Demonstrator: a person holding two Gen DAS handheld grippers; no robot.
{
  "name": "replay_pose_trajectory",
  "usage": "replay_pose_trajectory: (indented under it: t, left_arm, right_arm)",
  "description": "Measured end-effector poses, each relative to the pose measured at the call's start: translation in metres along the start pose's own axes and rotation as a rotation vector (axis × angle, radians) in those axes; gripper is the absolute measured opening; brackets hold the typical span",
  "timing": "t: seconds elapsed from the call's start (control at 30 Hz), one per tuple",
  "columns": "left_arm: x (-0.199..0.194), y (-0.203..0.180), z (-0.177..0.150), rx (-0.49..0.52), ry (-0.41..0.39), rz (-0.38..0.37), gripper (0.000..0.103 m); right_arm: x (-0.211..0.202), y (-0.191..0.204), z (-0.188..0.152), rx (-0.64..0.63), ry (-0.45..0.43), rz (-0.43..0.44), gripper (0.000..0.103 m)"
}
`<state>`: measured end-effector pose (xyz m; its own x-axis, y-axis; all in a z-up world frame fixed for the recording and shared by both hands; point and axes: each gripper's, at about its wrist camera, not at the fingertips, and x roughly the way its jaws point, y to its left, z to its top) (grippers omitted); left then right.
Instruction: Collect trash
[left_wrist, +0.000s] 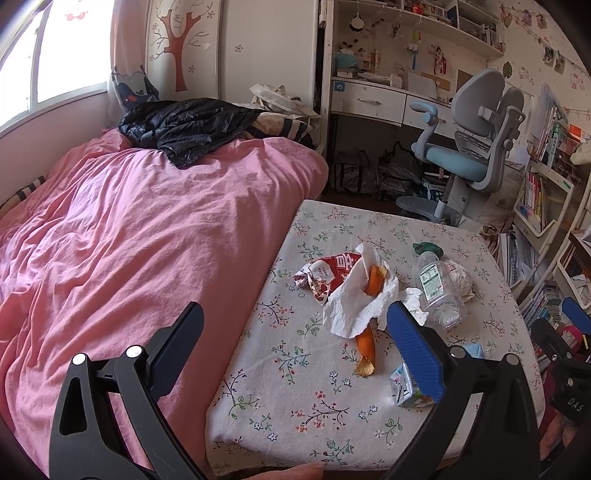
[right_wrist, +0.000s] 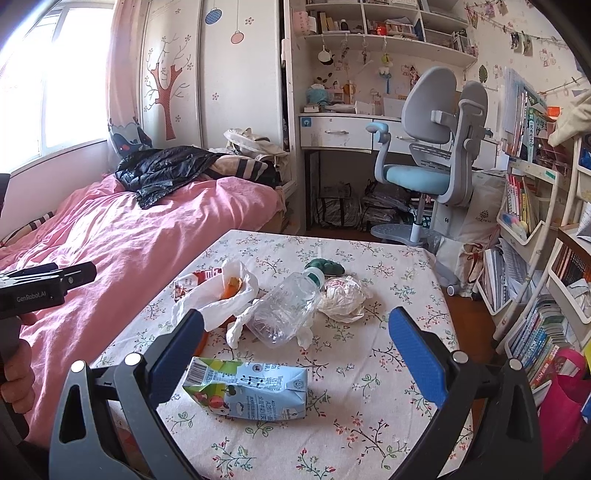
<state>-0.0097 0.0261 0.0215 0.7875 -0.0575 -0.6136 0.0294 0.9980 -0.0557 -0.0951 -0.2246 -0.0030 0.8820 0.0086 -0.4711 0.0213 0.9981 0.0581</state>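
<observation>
Milk carton (right_wrist: 245, 389): lay flat on surface (right_wrist: 369, 424), long axis crosswise, between spread, empty right tongs (right_wrist: 295, 354); left tongs (left_wrist: 295, 343) spread, farther.

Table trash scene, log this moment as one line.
left gripper: open, empty | right gripper: open, above milk carton | plastic bottle: lying on table

We see a bright window (right_wrist: 55, 92) at left, daylight over a bed under a pink duvet (left_wrist: 129, 240). White wardrobe (right_wrist: 207, 74) carries a tree decal. Desk (right_wrist: 343, 129), grey-blue chair (right_wrist: 432, 162), bookshelves (right_wrist: 532, 206) at right.
</observation>
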Motion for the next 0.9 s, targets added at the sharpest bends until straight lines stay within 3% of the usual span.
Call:
replay_pose_trajectory:
  t: [0.27,0.73,0.9]
  left_arm:
    - [0.002,-0.003,-0.001,0.003,0.004,0.003,0.096]
    - [0.004,-0.005,-0.004,0.007,0.007,0.008,0.096]
    - [0.014,0.007,0.0,0.086,0.019,0.076,0.096]
  right_arm:
    - [0.005,0.004,-0.002,-0.03,0.035,0.043,0.096]
    - [0.015,0.035,-0.012,-0.2,0.114,0.125,0.096]
    - [0.034,0.044,-0.024,-0.29,0.21,0.202,0.096]
